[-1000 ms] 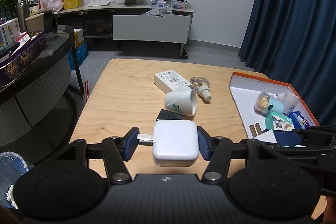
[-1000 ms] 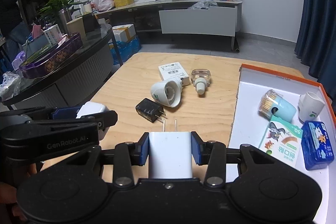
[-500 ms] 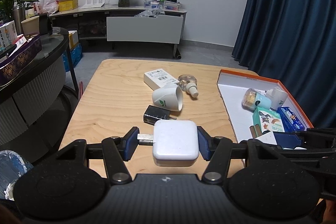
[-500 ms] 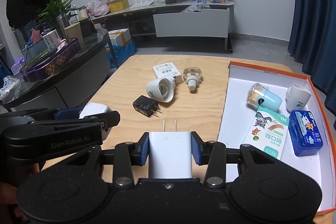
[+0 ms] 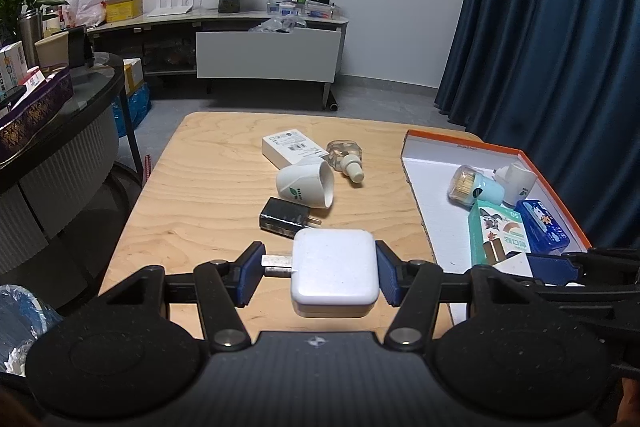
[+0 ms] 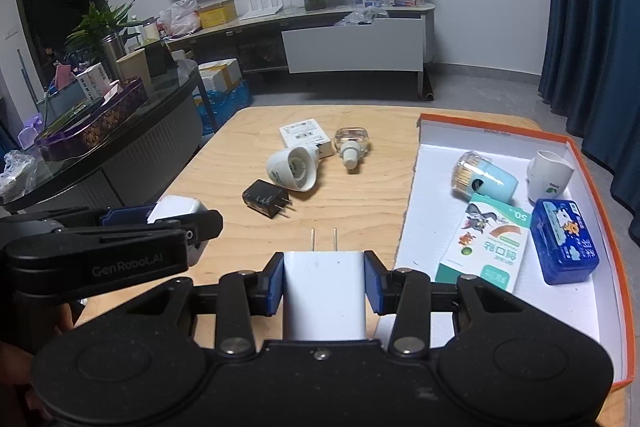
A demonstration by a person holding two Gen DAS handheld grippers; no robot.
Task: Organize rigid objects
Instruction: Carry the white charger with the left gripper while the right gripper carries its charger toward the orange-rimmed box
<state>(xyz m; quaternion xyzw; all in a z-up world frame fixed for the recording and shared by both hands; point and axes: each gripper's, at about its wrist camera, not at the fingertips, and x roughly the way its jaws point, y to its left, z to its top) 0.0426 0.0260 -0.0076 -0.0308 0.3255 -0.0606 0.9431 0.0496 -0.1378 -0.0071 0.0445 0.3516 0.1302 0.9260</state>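
Left gripper (image 5: 319, 277) fingers clamp a square white charger (image 5: 334, 277) above the table (image 5: 208, 195); right gripper (image 6: 325, 281) fingers grip a white plug adapter (image 6: 324, 297), prongs forward. Ahead of both — black adapter (image 6: 264, 198), tipped white cup (image 6: 293, 169). Right of the fingers — orange-rimmed box (image 6: 592, 187).

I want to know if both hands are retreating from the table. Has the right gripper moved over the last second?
Yes. The right gripper, shut on the white charger, has drawn back and up: the orange box and black plug look farther off, with more of the table showing.
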